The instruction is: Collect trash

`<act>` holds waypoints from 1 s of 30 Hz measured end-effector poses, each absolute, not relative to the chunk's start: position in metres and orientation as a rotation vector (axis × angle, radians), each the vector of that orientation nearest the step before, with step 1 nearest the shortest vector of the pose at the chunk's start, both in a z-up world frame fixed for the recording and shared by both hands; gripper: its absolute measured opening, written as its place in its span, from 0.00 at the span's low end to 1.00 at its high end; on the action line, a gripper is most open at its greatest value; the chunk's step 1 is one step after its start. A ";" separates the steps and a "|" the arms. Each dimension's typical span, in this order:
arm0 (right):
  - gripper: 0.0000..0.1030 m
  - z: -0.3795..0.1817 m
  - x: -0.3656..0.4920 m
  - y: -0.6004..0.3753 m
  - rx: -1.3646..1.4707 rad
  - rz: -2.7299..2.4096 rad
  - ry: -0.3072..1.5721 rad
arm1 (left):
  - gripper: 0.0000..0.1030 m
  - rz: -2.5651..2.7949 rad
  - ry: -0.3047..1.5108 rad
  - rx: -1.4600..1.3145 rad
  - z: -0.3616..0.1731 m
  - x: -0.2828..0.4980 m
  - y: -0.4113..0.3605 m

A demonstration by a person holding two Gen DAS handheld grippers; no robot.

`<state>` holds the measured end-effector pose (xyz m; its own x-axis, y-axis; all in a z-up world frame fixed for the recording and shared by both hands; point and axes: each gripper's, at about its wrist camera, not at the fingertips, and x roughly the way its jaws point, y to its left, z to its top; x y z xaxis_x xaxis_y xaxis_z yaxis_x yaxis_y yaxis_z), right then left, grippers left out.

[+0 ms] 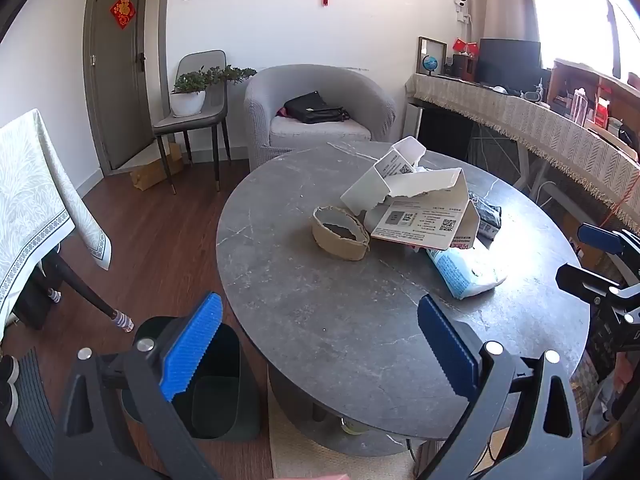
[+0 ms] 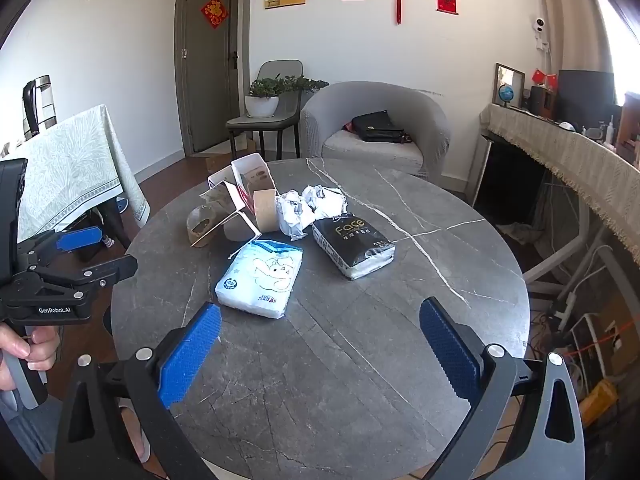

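Observation:
A pile of trash lies on the round grey table [image 1: 332, 320] [image 2: 360, 380]: torn white cardboard boxes [image 1: 416, 204] [image 2: 244, 188], a brown tape roll [image 1: 340, 232] [image 2: 266, 210], crumpled white paper [image 2: 310, 206], a light blue tissue pack [image 1: 460, 270] [image 2: 260, 276] and a black tissue pack [image 2: 354, 246]. A dark trash bin [image 1: 218, 388] stands on the floor left of the table. My left gripper [image 1: 320, 348] is open and empty over the table's near left edge. My right gripper [image 2: 320, 352] is open and empty over the table's near side.
A grey armchair [image 1: 320, 112] [image 2: 376, 128] with a black bag stands behind the table. A chair with a potted plant [image 1: 192, 92] is by the door. A cloth-covered table [image 1: 36, 200] is at the left, a long covered desk [image 1: 520, 120] at the right.

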<state>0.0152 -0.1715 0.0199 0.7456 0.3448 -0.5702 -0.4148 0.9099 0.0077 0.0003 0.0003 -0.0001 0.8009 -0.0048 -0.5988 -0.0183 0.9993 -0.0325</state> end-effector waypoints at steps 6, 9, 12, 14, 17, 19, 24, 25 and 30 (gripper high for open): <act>0.97 0.020 0.016 -0.169 -0.131 0.416 0.600 | 0.97 0.009 0.642 -0.031 -0.001 0.002 0.001; 0.97 0.017 0.016 -0.163 -0.132 0.418 0.599 | 0.97 0.008 0.641 -0.027 0.003 0.002 0.002; 0.97 0.017 0.016 -0.163 -0.131 0.421 0.600 | 0.97 0.006 0.641 -0.028 0.005 0.004 0.002; 0.97 0.018 0.015 -0.163 -0.132 0.423 0.598 | 0.97 0.006 0.638 -0.028 0.006 0.001 0.002; 0.97 0.019 0.017 -0.159 -0.134 0.422 0.601 | 0.97 0.007 0.641 -0.030 0.004 0.000 0.003; 0.97 0.019 0.017 -0.159 -0.135 0.422 0.602 | 0.97 0.008 0.637 -0.034 0.001 -0.001 0.003; 0.97 0.018 0.017 -0.158 -0.137 0.420 0.602 | 0.97 0.011 0.634 -0.039 0.002 -0.001 0.005; 0.97 0.018 0.017 -0.157 -0.137 0.421 0.602 | 0.97 0.012 0.632 -0.039 0.003 -0.001 0.005; 0.97 0.018 0.017 -0.158 -0.137 0.421 0.603 | 0.97 0.011 0.631 -0.040 0.003 -0.002 0.004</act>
